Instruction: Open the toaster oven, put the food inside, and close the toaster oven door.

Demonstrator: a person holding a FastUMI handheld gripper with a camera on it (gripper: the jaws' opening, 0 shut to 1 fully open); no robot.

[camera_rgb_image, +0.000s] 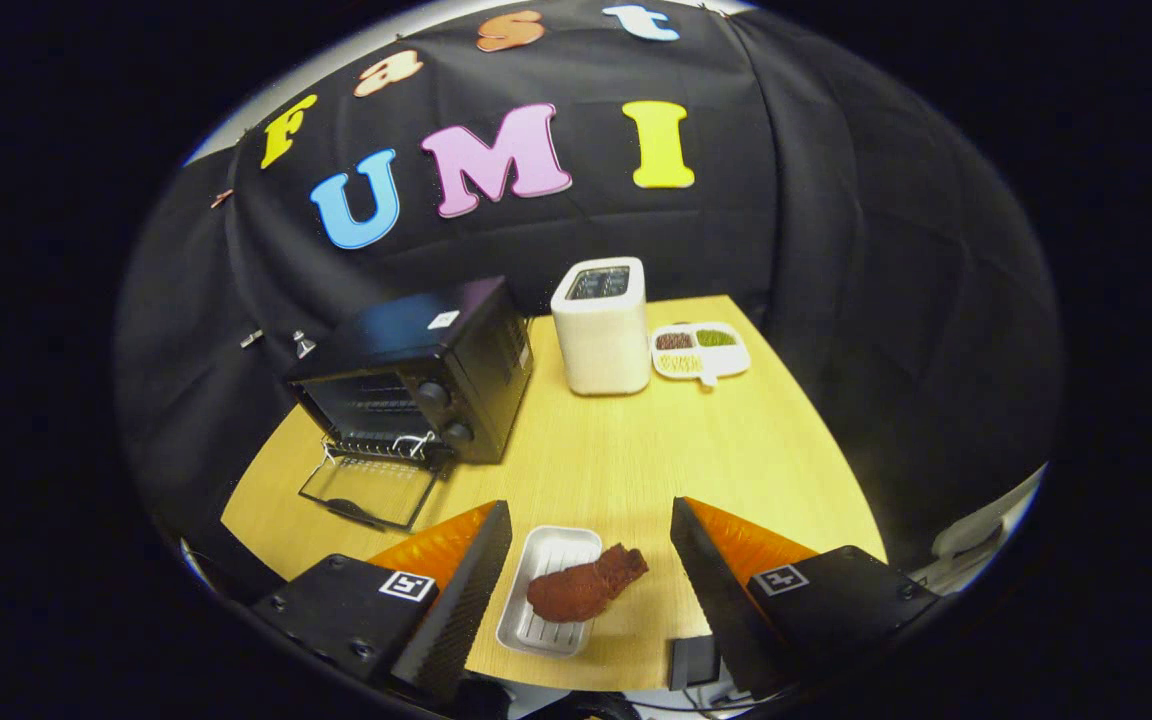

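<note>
Oven (416, 380) door already down; jaws wide open over chicken leg (584, 588) on white tray (546, 590): center, then pinch the meat.

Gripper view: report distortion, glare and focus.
Gripper view: fisheye bends the light wooden table edges into curves; a soft sheen lies on the black toaster oven top, its glass door down; the reddish-brown chicken leg on the white ribbed tray is sharp between the open gripper fingers; the white toaster is evenly lit.
</note>
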